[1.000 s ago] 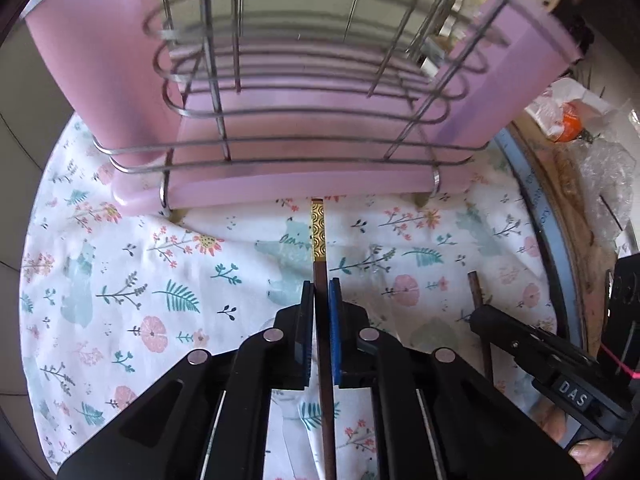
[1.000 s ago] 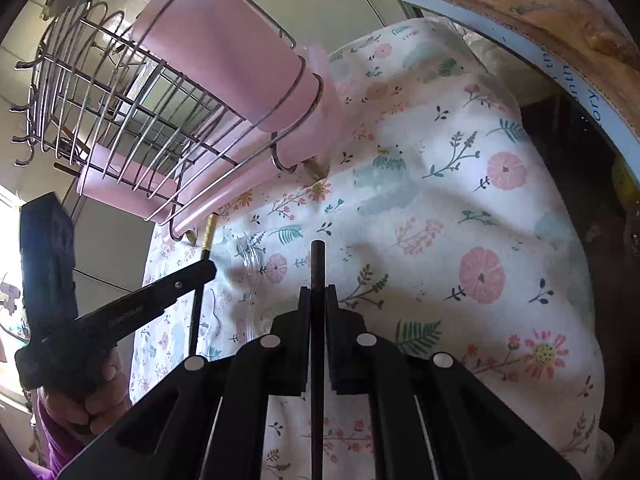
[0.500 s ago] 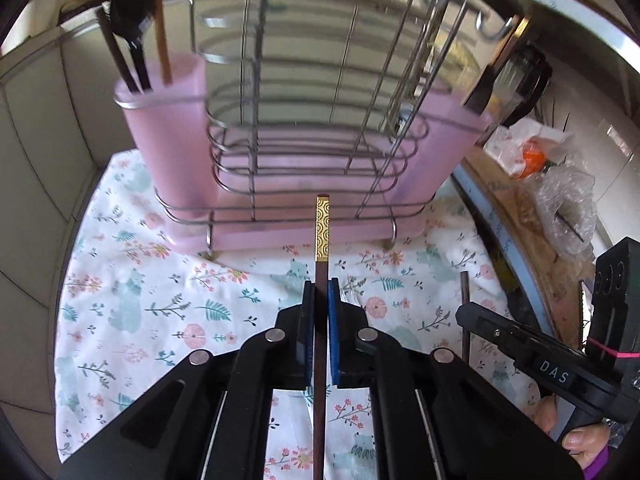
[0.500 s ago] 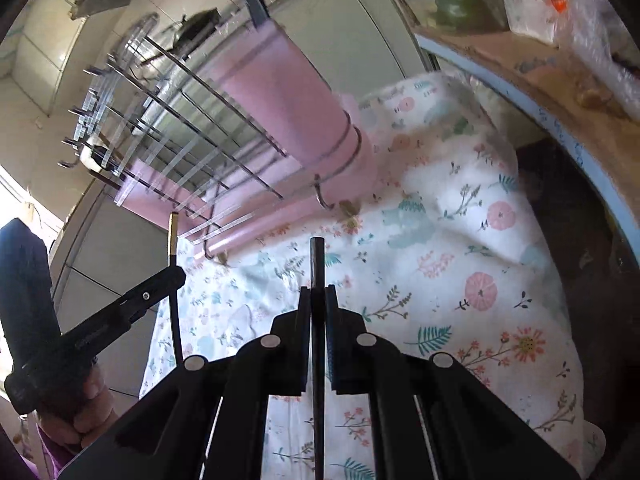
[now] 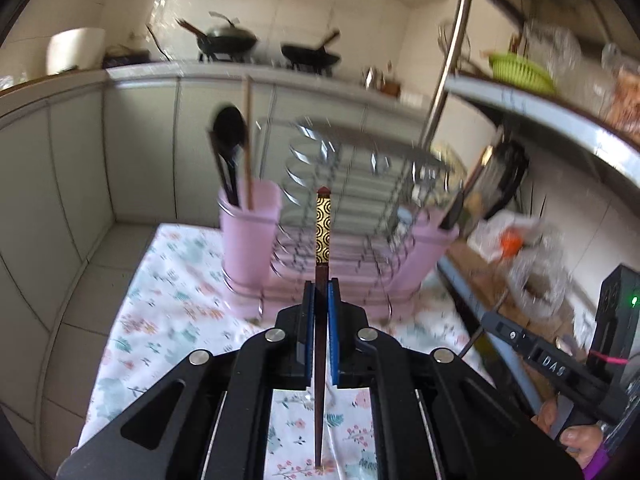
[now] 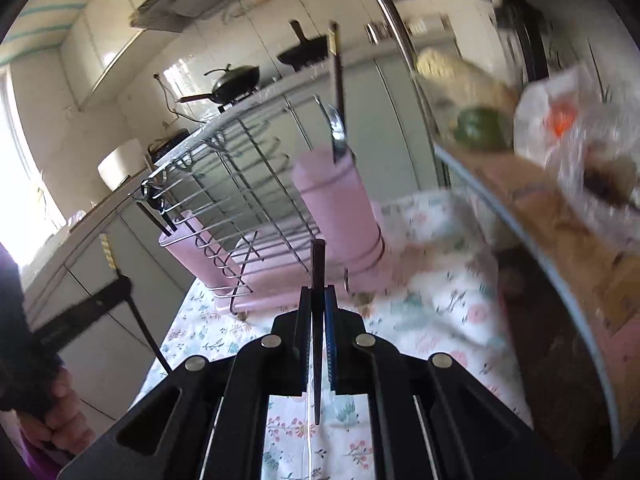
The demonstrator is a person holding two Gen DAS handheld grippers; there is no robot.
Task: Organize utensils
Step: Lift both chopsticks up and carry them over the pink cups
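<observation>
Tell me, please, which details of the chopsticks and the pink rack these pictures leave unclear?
- Left wrist view: the lower end of the left chopstick is cut off by the frame's bottom edge.
- Left wrist view: the wire rack is motion-blurred; its bars cannot be counted.
- Right wrist view: the right chopstick shows no pattern; the tongs cover its middle.

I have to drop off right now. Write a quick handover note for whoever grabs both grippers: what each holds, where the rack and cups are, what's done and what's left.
Left gripper: shut on a gold-banded chopstick, decorated end pointing forward toward the rack.
Right gripper: shut on a plain dark chopstick, also aimed at the rack.
The wire rack stands on the floral cloth, with a pink cup at each end. The left pink cup already holds a black spoon and sticks; the right pink cup holds a spoon and a chopstick.
Done: both chopsticks lifted off the cloth.
Left: drop each into a cup, then release.
</observation>
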